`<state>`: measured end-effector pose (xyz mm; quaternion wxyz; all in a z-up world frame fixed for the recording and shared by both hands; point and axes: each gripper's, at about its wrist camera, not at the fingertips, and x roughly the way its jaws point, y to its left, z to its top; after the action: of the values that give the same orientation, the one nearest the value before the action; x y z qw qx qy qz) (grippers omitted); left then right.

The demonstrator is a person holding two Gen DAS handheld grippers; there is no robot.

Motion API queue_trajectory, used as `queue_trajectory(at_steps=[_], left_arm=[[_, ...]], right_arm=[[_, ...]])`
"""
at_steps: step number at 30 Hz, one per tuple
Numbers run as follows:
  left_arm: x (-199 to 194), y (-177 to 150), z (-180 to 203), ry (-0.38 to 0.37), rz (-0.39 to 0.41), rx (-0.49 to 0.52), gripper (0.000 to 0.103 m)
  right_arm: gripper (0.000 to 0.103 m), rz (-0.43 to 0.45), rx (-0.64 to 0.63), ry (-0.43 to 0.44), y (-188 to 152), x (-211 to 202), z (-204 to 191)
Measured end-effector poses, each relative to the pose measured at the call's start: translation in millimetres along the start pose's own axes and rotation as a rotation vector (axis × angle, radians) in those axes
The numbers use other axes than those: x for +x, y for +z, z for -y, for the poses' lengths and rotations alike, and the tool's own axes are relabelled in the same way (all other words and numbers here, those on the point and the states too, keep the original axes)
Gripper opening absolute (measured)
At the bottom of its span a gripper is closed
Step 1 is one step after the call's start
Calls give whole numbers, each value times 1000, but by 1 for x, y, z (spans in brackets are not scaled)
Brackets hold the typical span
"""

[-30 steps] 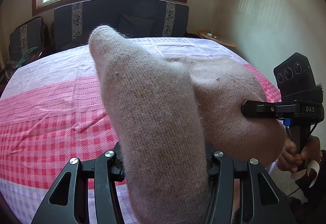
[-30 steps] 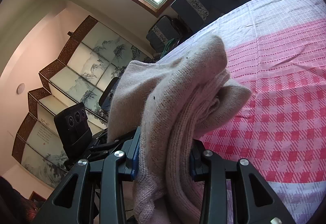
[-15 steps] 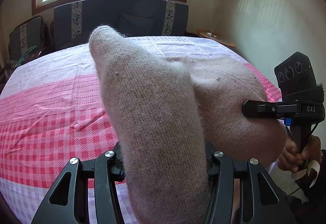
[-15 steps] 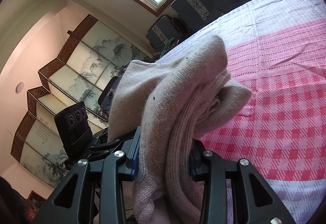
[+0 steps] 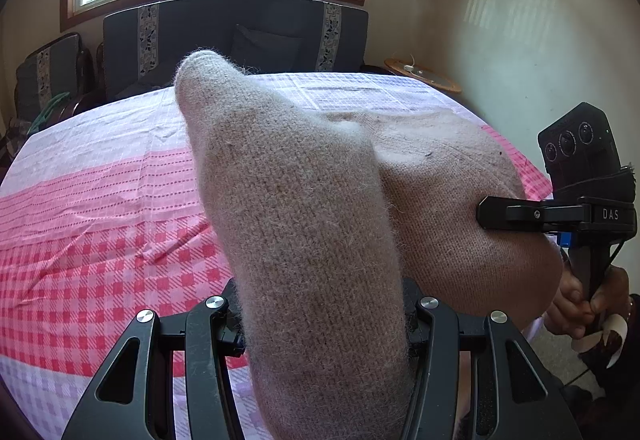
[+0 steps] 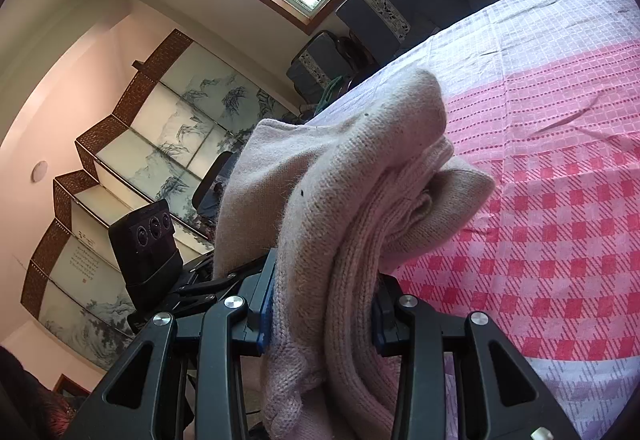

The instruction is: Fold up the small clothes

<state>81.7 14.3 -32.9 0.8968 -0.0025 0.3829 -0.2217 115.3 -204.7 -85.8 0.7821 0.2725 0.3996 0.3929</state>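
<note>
A beige knitted sweater (image 5: 312,224) is held up above the table between both grippers. My left gripper (image 5: 324,324) is shut on one bunched edge of it; the knit bulges forward over the jaws and hides the fingertips. My right gripper (image 6: 324,304) is shut on another bunched edge of the sweater (image 6: 352,199), which drapes forward over its jaws. The right gripper also shows in the left wrist view (image 5: 492,213), pinching the sweater at the right. The left gripper's body shows in the right wrist view (image 6: 148,240).
A table with a pink and red checked cloth (image 5: 92,224) lies under the sweater. A dark sofa (image 5: 240,35) stands behind it under a window. A small round side table (image 5: 424,77) stands at the back right. A folding painted screen (image 6: 132,167) stands on the left.
</note>
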Motion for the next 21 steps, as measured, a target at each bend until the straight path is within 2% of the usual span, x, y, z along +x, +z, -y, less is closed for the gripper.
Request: queue_trajectory(at_steps=[21], left_arm=[[20, -2, -5, -9, -29, 1, 52]], right_arm=[[35, -11, 23, -8, -1, -3, 6]])
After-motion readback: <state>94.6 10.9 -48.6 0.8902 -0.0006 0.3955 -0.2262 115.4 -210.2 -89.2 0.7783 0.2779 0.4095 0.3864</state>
